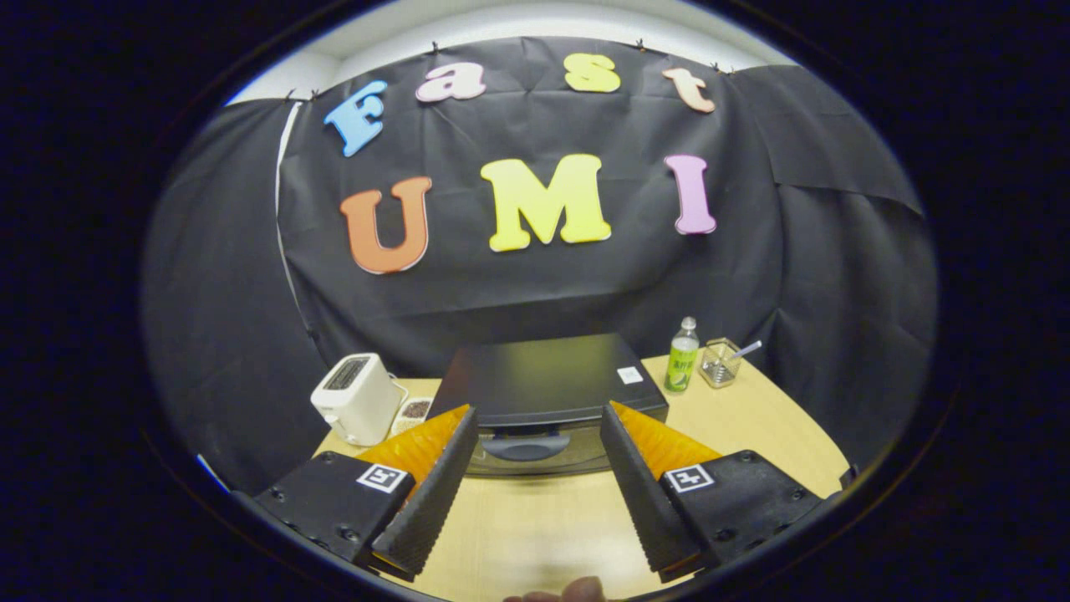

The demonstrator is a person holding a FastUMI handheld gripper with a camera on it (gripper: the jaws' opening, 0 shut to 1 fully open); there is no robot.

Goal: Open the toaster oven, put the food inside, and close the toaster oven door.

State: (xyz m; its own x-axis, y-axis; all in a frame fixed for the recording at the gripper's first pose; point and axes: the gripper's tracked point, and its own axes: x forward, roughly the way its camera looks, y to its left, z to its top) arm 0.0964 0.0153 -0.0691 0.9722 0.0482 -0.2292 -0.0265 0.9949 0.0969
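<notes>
A black toaster oven (547, 386) stands on the light wooden table (777, 435), seen from above and in front. Its door is shut, and the curved door handle (527, 446) lies just ahead of the fingers, level with their tips. My gripper (539, 422) is open, held above the table in front of the oven, with nothing between its fingers. A small container of brown and white food (412, 413) sits left of the oven, partly hidden behind the left finger.
A white slot toaster (357, 398) stands left of the oven, by the table's left corner. To the oven's right are a green-labelled bottle (682, 356) and a clear square cup (720, 362) holding a spoon. Part of a hand (568, 592) shows below the fingers.
</notes>
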